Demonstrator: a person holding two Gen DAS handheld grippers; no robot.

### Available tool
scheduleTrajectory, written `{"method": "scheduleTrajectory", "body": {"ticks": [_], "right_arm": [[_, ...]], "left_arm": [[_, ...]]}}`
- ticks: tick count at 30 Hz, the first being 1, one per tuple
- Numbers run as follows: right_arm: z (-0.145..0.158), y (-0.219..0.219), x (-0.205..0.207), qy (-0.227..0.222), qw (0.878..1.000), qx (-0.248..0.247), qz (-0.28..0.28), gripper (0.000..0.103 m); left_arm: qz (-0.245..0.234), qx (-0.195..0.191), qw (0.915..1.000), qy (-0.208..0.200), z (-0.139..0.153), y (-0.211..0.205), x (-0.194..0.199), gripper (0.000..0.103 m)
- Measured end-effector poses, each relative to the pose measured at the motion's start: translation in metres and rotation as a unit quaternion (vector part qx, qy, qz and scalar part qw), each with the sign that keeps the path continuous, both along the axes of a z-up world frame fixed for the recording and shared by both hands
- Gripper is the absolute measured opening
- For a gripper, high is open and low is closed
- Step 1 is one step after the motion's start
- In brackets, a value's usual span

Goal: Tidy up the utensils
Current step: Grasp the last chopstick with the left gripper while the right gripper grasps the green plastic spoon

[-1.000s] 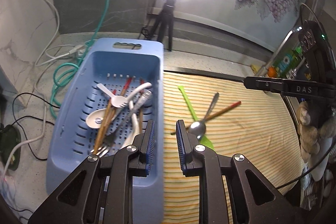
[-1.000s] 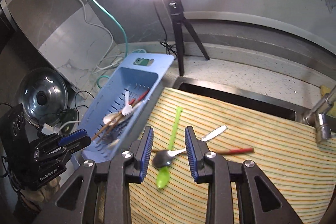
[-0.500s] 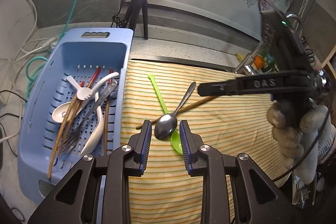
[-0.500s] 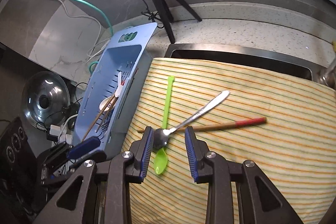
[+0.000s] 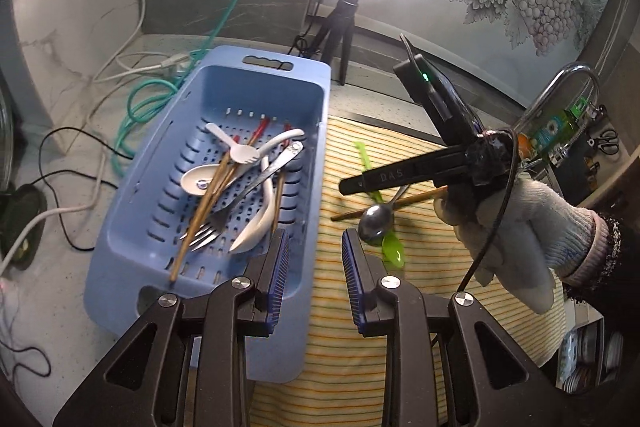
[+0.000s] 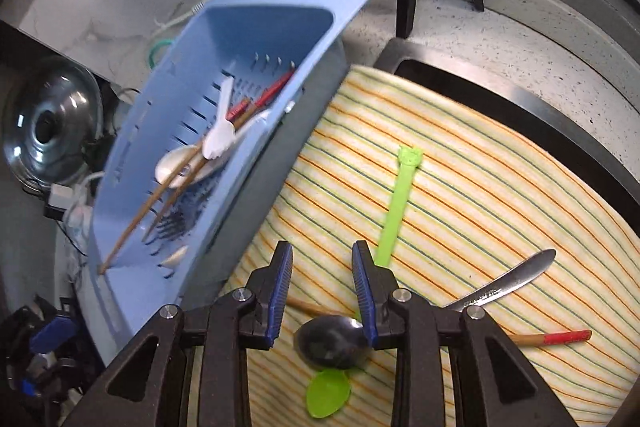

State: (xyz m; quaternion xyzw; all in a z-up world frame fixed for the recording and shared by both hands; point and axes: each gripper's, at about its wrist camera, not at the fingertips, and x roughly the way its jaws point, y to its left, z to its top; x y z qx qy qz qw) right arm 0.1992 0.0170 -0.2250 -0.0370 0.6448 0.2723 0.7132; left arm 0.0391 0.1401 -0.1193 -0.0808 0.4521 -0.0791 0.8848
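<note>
A metal spoon (image 6: 332,341), a green plastic spoon (image 6: 394,211) and a red-tipped chopstick (image 6: 548,338) lie crossed on the striped cloth (image 6: 500,187). The blue basket (image 5: 152,211) holds white spoons, a fork and chopsticks (image 5: 208,203). My right gripper (image 6: 322,291) is open and low over the cloth, the metal spoon's bowl just below its jaws. In the left wrist view it hangs above the metal spoon (image 5: 376,219). My left gripper (image 5: 314,273) is open and empty over the basket's right rim.
A ring light on a tripod (image 5: 348,15) stands behind the basket. Cables (image 5: 148,95) lie left of it. A faucet (image 5: 576,83) and bottles are at the right. A steel pot lid (image 6: 48,123) sits at the far left.
My right gripper has dropped close to the cloth, onto the metal spoon's bowl. My left gripper has pulled back left toward the basket's rim.
</note>
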Motion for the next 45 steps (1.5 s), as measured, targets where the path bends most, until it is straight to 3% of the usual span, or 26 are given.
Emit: {"method": "scheduleTrajectory", "body": {"ticks": [7,16,25,29,33,39,42,45], "right_arm": [[-0.001,-0.023,-0.023,0.019,0.999,-0.025,0.040,0.028],[0.007,-0.078,-0.069,0.011,0.998,-0.018,0.066,0.027],[0.016,-0.175,-0.086,0.018,0.999,0.020,-0.037,0.027],[0.032,-0.209,-0.090,0.026,0.991,0.090,-0.092,0.027],[0.050,-0.228,-0.093,-0.019,0.990,0.079,-0.115,0.028],[0.050,-0.238,-0.090,-0.030,0.988,0.040,-0.149,0.028],[0.046,-0.248,-0.099,-0.028,0.985,0.023,-0.167,0.028],[0.036,-0.257,-0.103,-0.018,0.981,0.007,-0.191,0.028]], "left_arm": [[-0.007,-0.009,0.9999,0.007,-0.004,-0.003,0.005,0.026],[-0.060,-0.009,0.9981,0.013,-0.006,-0.036,0.015,0.026],[-0.119,-0.005,0.9925,0.026,-0.016,-0.079,0.023,0.026],[-0.145,-0.002,0.9887,0.038,-0.025,-0.101,0.025,0.026],[-0.175,0.006,0.9829,0.057,-0.040,-0.122,0.025,0.026],[-0.214,0.038,0.9736,0.070,-0.055,-0.146,0.024,0.026],[-0.248,0.055,0.9646,0.073,-0.057,-0.160,0.027,0.026],[-0.289,0.085,0.9503,0.077,-0.063,-0.177,0.032,0.026]]}}
